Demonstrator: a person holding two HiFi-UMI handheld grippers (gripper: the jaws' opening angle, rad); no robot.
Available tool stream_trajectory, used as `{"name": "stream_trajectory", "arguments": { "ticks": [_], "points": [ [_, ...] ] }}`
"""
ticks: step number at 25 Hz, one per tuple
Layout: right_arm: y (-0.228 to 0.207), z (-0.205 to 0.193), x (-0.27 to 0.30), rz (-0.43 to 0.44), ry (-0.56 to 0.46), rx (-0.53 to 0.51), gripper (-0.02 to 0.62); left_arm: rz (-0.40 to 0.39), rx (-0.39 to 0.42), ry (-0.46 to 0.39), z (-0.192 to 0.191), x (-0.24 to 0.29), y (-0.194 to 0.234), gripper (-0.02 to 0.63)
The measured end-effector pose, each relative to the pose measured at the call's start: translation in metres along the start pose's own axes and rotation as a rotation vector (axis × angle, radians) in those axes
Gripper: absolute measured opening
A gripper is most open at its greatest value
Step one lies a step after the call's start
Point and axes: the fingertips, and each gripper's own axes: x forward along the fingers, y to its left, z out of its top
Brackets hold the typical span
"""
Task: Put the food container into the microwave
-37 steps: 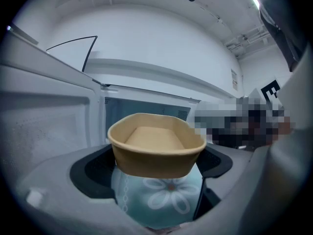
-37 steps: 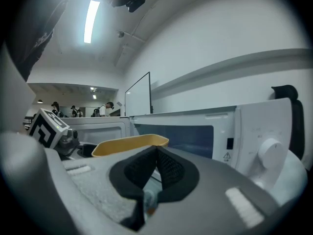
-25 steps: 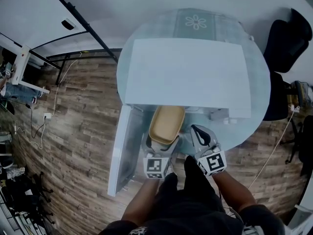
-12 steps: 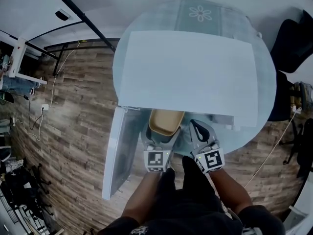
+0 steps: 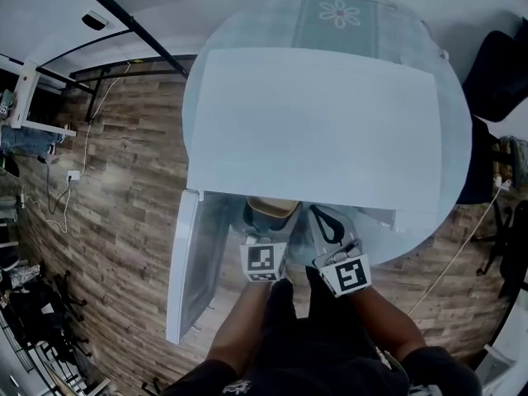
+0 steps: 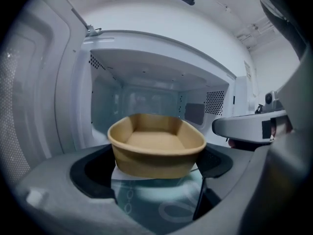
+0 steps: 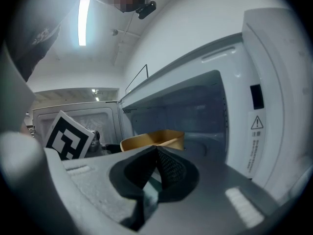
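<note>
A tan, empty food container (image 6: 156,148) hangs between the jaws of my left gripper (image 6: 155,174), which is shut on its near wall. It sits at the mouth of the open white microwave (image 5: 313,122), just above the cavity floor (image 6: 146,106). From the head view only the container's near end (image 5: 271,209) shows under the microwave's top edge. My right gripper (image 5: 328,221) hovers just right of it, in front of the opening. Its jaws (image 7: 155,153) are shut with nothing between them. In the right gripper view, the container (image 7: 154,140) lies just beyond them.
The microwave door (image 5: 194,262) stands swung open on the left, beside my left gripper. The microwave rests on a round glass table (image 5: 425,221). A placemat (image 5: 342,13) lies behind the microwave. A black chair (image 5: 499,81) stands to the right. The floor is wood.
Both grippers have moved forward toward the microwave. The container has gone further under the microwave's top edge, so less of it shows from above.
</note>
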Motion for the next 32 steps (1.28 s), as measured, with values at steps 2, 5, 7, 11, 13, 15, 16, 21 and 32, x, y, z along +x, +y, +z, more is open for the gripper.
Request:
{"name": "stream_trajectory", "arguments": {
  "ticks": [2, 5, 7, 11, 13, 15, 16, 21, 32],
  "points": [
    [-0.003, -0.002, 0.002, 0.005, 0.003, -0.006, 0.002, 0.011, -0.012, 0.0, 0.0, 0.005, 0.002, 0.521],
    [-0.009, -0.004, 0.004, 0.014, 0.005, -0.04, 0.0, 0.026, -0.023, 0.023, -0.004, 0.013, 0.004, 0.521],
    [-0.011, -0.005, 0.007, 0.025, 0.008, -0.051, 0.002, 0.029, -0.02, 0.029, -0.003, 0.02, 0.004, 0.52],
    [-0.016, -0.011, 0.012, 0.021, 0.014, -0.029, 0.002, 0.032, -0.004, 0.006, 0.003, 0.034, 0.008, 0.521],
    [-0.017, -0.012, 0.015, 0.021, 0.01, -0.028, 0.002, 0.033, 0.001, 0.006, 0.003, 0.038, 0.009, 0.522],
    [-0.016, -0.012, 0.017, 0.023, 0.006, -0.032, 0.001, 0.033, 0.006, 0.011, 0.003, 0.041, 0.01, 0.522],
    [-0.016, -0.012, 0.017, 0.021, 0.005, -0.028, 0.002, 0.032, 0.009, 0.016, 0.003, 0.042, 0.01, 0.521],
    [-0.018, -0.013, 0.021, 0.018, -0.007, -0.02, 0.002, 0.031, 0.021, 0.024, 0.0, 0.05, 0.01, 0.522],
    [-0.028, -0.017, 0.012, -0.008, 0.004, -0.032, 0.002, 0.066, 0.016, 0.024, -0.001, 0.061, 0.006, 0.522]
  ]
}}
